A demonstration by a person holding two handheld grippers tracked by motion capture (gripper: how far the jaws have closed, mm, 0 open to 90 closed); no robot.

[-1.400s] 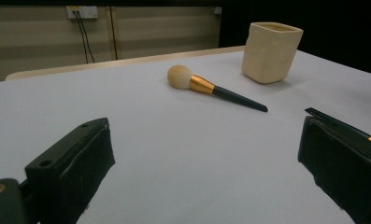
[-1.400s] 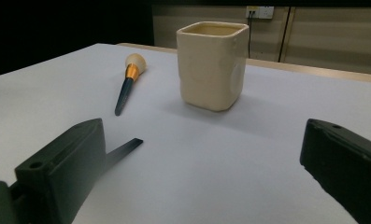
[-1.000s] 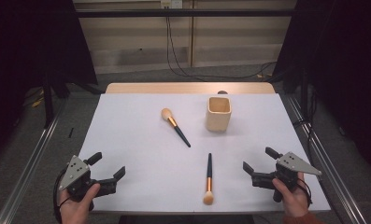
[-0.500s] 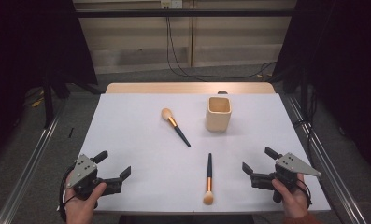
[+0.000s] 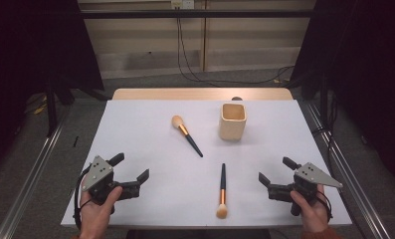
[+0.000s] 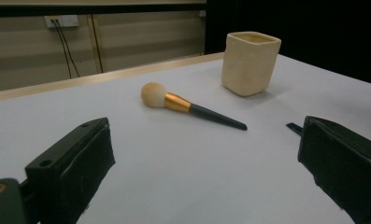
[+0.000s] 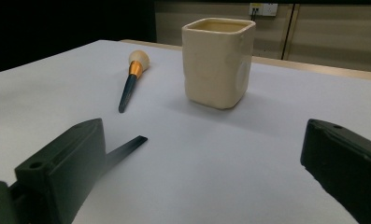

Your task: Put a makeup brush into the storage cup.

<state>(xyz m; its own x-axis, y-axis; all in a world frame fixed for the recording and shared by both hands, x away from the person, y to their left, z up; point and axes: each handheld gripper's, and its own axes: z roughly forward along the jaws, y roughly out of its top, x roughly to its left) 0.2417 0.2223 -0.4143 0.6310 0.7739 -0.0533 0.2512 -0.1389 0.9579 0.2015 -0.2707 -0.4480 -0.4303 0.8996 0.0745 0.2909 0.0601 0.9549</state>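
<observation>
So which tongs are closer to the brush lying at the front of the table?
The right tongs. They sit just to the right of the front brush, with a small gap. The left tongs sit farther off on its left side.

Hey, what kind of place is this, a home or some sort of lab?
Likely a lab or recording setup: a bare white table between metal rails, cables hanging from a wall outlet, dark curtains at the sides.
</observation>
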